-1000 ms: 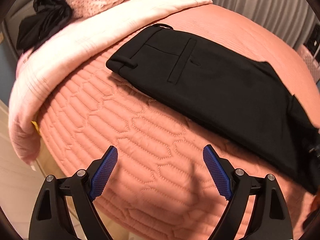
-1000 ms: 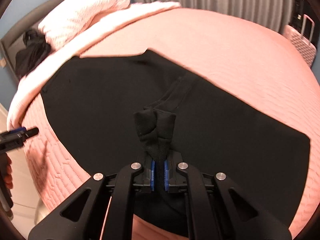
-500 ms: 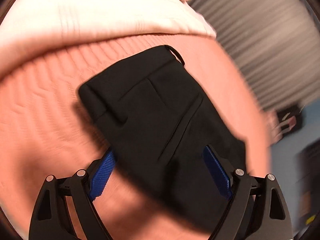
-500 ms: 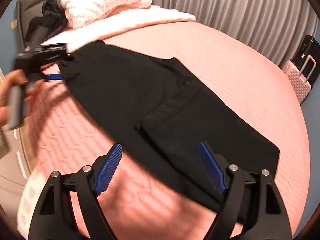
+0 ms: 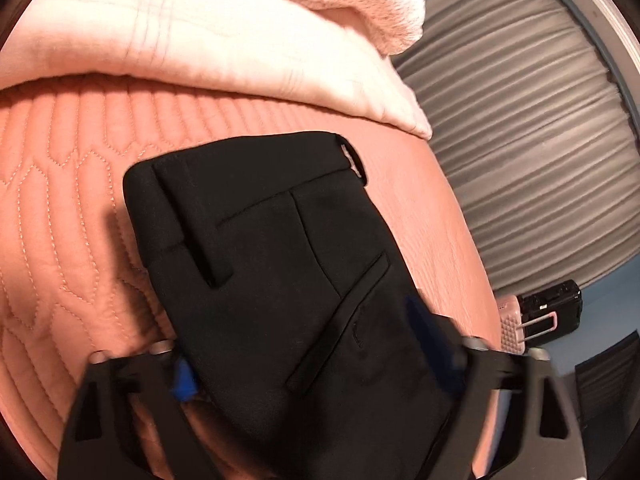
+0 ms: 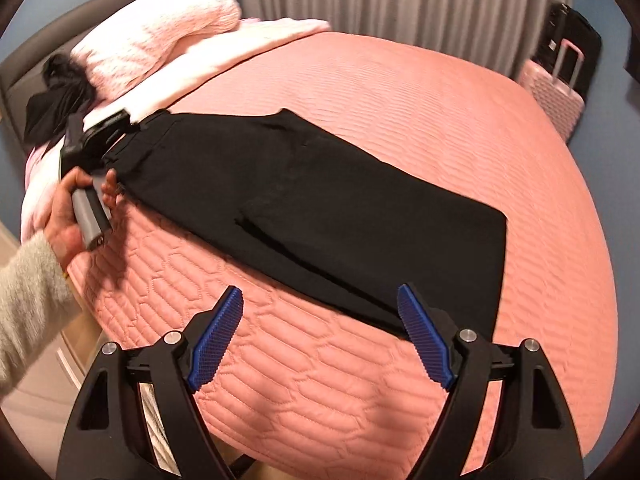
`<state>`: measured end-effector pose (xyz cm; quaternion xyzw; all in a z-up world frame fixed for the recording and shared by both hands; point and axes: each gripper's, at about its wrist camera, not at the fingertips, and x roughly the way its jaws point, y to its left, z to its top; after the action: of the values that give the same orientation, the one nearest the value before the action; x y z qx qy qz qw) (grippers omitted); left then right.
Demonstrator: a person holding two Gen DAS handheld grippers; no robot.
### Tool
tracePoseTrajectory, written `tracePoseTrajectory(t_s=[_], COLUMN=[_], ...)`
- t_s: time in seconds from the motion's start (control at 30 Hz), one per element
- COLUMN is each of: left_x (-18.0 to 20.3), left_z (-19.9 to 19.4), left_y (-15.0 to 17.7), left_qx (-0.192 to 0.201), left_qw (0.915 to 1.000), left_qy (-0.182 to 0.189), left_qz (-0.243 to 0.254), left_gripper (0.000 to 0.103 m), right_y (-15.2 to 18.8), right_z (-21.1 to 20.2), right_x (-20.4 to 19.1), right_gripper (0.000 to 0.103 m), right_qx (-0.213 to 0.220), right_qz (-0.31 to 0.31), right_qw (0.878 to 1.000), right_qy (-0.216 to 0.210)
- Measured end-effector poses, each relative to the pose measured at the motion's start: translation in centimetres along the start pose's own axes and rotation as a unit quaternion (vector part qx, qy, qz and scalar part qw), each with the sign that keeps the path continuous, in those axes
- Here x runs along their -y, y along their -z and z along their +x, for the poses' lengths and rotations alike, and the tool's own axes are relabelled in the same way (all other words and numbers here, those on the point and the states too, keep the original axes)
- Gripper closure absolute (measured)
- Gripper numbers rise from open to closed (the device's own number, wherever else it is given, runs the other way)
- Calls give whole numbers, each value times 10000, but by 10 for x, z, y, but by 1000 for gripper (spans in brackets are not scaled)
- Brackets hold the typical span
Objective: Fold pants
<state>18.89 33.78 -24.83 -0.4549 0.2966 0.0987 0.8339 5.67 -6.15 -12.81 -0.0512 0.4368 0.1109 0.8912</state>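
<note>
Bed (image 6: 400,92) under quilted salmon-pink cover filling both views. Black pants (image 6: 320,208) laid flat across mid-frame, waistband at left. Pale pink blanket (image 6: 224,64) and knit throw at upper left; grey curtains (image 6: 400,0) along top; pink suitcase (image 6: 552,92) at upper right. Left tongs (image 5: 304,364) closing around waistband edge, blurred. Right tongs (image 6: 320,340) wide apart, empty, above cover at bottom.

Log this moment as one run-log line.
stage: folding pants on bed | left tongs: closing, waistband end between them | right tongs: open, empty, above bed
</note>
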Motion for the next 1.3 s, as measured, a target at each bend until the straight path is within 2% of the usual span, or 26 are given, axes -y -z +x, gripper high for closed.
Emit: tracePoseTrajectory(t_s=[0.03,0.07,0.17,0.23,0.33,0.43,0.53,0.57,0.6,0.63,0.67,0.73,0.77,0.8,0.83,0.87,0.9,0.93,1.07,1.17,1.23,1.3], left_x=[6,6,14,29,87,167,240,261,274,282,287,286,278,269,261,259,261,263,267,275,271,271], left_z=[3,2,-3,-15,-41,-70,-89,-93,-94,-92,-86,-61,-39,-20,-8,-19,-24,-26,-19,-22,-24,-28], left_y=[2,2,0,3,19,64,142,179,211,240,277,339,373,399,418,431,437,440,428,409,406,407], left_qx=[20,18,88,253,574,743,623,472,283,87,-189,-899,-1386,-1822,-2112,-1554,-1341,-1305,-1708,-1765,-1842,-1854], left_qw=[9997,9990,9979,9950,9787,9414,8812,8552,8348,8188,7992,7727,7593,7514,7473,7508,7450,7400,7535,7706,7721,7695], left_qy=[-130,-247,-209,-246,-220,139,686,888,1035,1139,1217,1203,1076,869,686,583,480,383,366,480,449,411], left_qz=[213,369,602,929,1957,3286,4636,5084,5401,5626,5884,6167,6266,6281,6262,6394,6516,6587,6338,6106,6066,6097], left_gripper=[53,84,87,88,89,89,89,89,89,89,87,86,84,83,83,83,83,82,80,80,80,80], right_y=[1,2,5,6,12,20,30,36,42,47,54,68,77,85,90,97,102,107,116,110,107,104], right_z=[-3,-4,-10,-13,-20,-28,-37,-41,-44,-47,-50,-53,-54,-55,-56,-60,-63,-65,-65,-68,-66,-60], right_x=[6,10,27,39,61,83,107,117,127,134,145,162,173,182,190,199,205,211,228,227,222,216], right_gripper=[25,25,25,25,25,25,25,25,25,25,25,25,25,25,25,25,25,24,21,21,21,21], right_qx=[30,44,122,161,245,351,470,512,536,556,573,545,530,498,446,422,444,463,486,658,675,604], right_qz=[107,172,426,618,972,1224,1512,1647,1775,1875,2029,2279,2439,2556,2643,2729,2779,2822,2898,2753,2592,2523], right_qw=[9999,9998,9988,9976,9946,9913,9865,9840,9816,9795,9763,9710,9671,9642,9621,9597,9582,9568,9543,9577,9620,9644], right_qy=[78,81,213,257,259,340,412,454,456,476,494,478,493,496,507,527,520,518,547,519,539,521])
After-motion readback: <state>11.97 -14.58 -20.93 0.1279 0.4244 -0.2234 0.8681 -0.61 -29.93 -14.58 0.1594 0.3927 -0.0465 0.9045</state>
